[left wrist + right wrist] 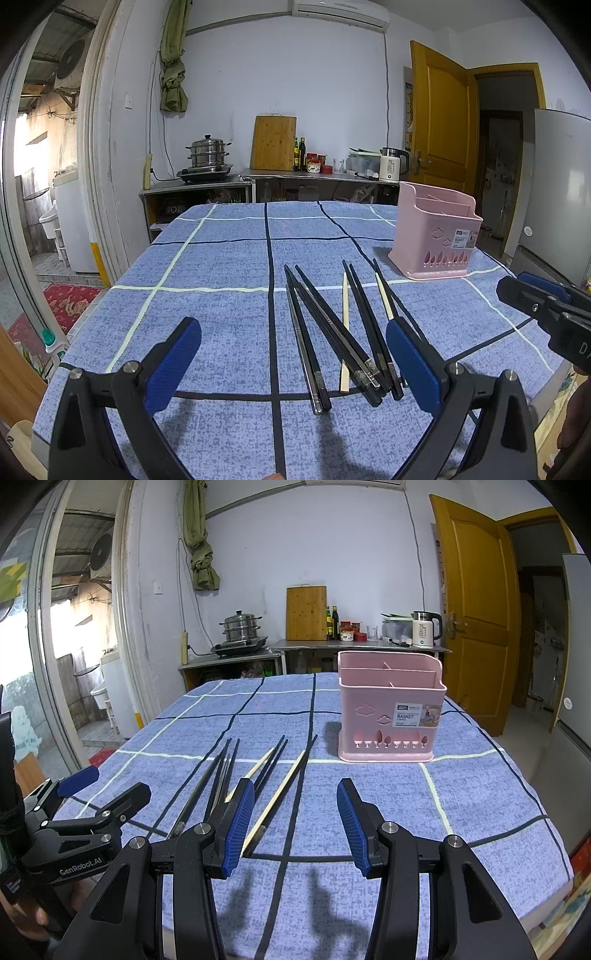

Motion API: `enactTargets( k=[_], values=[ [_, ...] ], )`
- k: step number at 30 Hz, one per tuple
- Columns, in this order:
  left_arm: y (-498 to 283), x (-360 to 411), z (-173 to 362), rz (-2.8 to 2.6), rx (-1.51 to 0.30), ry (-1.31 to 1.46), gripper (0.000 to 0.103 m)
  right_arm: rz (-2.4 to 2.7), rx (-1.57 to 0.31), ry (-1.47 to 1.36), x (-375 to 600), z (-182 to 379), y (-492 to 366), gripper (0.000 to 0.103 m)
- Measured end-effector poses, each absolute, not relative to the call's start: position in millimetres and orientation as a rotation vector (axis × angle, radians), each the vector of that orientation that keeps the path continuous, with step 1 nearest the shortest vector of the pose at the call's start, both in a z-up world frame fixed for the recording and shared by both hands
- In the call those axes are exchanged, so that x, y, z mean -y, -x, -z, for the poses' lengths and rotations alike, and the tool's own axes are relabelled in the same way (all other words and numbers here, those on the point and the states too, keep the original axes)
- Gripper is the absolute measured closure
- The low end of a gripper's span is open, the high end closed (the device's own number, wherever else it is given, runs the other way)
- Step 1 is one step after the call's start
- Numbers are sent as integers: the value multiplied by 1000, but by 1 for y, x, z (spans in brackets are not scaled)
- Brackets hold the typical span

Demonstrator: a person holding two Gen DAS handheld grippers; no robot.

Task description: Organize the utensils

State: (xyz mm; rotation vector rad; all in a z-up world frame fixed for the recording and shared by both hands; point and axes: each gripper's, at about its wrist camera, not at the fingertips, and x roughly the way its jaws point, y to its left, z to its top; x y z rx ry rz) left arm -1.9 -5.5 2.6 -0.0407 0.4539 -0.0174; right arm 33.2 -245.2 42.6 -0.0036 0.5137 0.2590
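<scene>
Several black chopsticks (332, 332) and two pale wooden ones (345, 332) lie side by side on the blue checked tablecloth (221, 314). They also show in the right wrist view (221, 779). A pink utensil basket (436, 236) with dividers stands upright beyond them, also in the right wrist view (391, 716). My left gripper (295, 354) is open, jaws wide, just above the near ends of the chopsticks. My right gripper (295, 812) is open and empty, to the right of the chopsticks and in front of the basket.
The table's edges fall away at left and right. Beyond the far edge stands a steel counter (314, 177) with a steamer pot (208, 151), cutting board (273, 142), bottles and kettle (391, 166). A wooden door (439, 122) and fridge (561, 184) are at right.
</scene>
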Motion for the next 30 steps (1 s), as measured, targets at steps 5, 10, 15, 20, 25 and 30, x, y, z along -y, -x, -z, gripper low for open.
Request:
enactTargets(
  k=[5, 10, 15, 20, 25, 30],
  values=[
    [2, 5, -3, 19, -454, 41, 1, -260, -513, 2, 245, -43, -33, 55],
    [2, 4, -3, 20, -452, 44, 1, -260, -511, 5, 244, -43, -32, 55],
    [2, 4, -3, 20, -450, 42, 1, -259, -514, 5, 245, -43, -32, 55],
    [3, 4, -4, 20, -450, 44, 1, -260, -515, 6, 245, -43, -32, 55],
    [3, 4, -4, 20, -449, 44, 1, -260, -515, 7, 244, -44, -32, 55],
    [3, 4, -4, 20, -449, 43, 1, -260, -515, 6, 244, -44, -32, 55]
  ],
)
